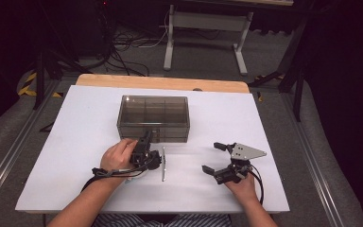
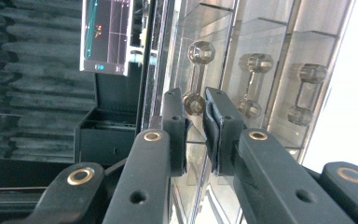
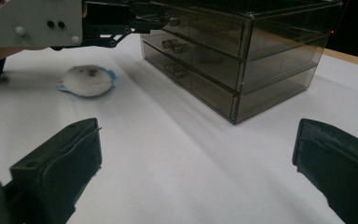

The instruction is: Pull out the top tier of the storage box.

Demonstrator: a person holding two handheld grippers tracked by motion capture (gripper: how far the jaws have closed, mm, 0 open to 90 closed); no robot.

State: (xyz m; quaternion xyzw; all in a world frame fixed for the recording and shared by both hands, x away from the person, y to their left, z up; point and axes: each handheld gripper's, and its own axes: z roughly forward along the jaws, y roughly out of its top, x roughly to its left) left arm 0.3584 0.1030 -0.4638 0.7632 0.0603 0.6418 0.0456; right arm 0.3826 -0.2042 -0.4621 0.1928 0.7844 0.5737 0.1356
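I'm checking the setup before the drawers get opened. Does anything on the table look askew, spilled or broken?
Nothing stands out. The smoky drawer box sits square on the white table, all three drawers closed. The left gripper is closed around the top drawer's handle. A small white fluffy thing lies tidily beside it.

A glossy, smoke-tinted clear plastic drawer box [image 1: 153, 118] is seen on the table [image 1: 75, 142], covered matt white; wood is shown at its far edge.

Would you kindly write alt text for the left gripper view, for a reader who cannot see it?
The left tool has its two black jaws closed around the knob end of a clear drawer handle on a smoky plastic drawer unit. Two more handles sit to the right in this turned view. A lit screen glows in the dark background.
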